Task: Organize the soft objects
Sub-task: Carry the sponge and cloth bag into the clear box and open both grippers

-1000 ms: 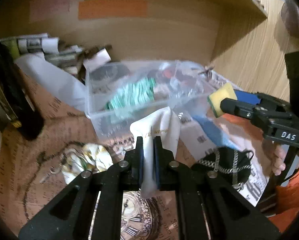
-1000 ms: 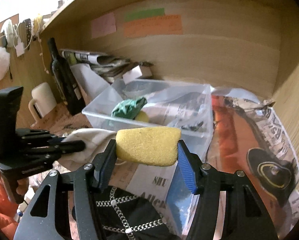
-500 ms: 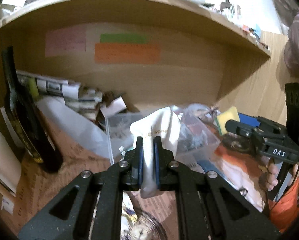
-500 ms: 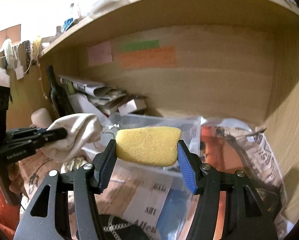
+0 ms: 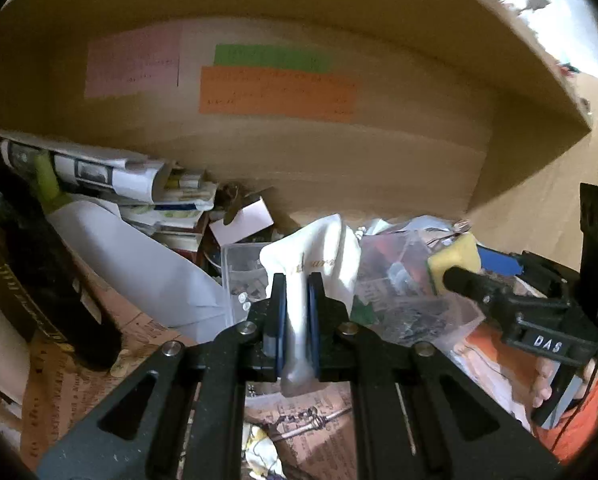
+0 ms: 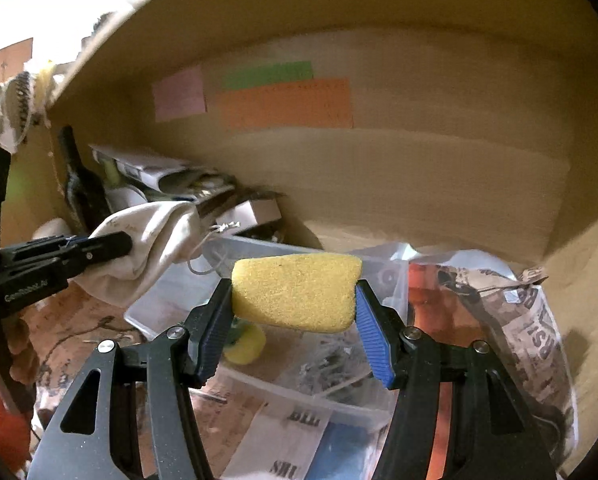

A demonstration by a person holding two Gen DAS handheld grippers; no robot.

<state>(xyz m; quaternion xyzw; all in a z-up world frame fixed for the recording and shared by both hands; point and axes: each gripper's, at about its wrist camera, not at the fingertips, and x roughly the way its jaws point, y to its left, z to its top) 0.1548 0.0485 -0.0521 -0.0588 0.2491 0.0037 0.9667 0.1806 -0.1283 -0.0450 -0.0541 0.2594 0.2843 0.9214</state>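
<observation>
My left gripper [image 5: 297, 286] is shut on a white cloth pouch [image 5: 319, 256] and holds it up over the near left of a clear plastic bin [image 5: 239, 276]. My right gripper [image 6: 295, 300] is shut on a yellow sponge [image 6: 295, 290], held above the same bin [image 6: 171, 304]. The left gripper and pouch [image 6: 151, 240] show at the left of the right wrist view. The right gripper with the sponge [image 5: 455, 258] shows at the right of the left wrist view. Inside the bin lie a yellow soft thing [image 6: 247, 344] and a green one [image 5: 361, 314].
A dark bottle [image 5: 31, 264] stands at the left. Rolled newspapers [image 5: 99, 168] and a white paper roll [image 5: 139, 264] lie behind the bin. Coloured notes [image 5: 275, 88] hang on the wooden back wall. Printed paper [image 6: 527, 320] covers the surface on the right.
Both grippers rose from low over the surface, then moved forward toward the bin, each keeping hold of its object. The pouch and sponge now hang over the bin.
</observation>
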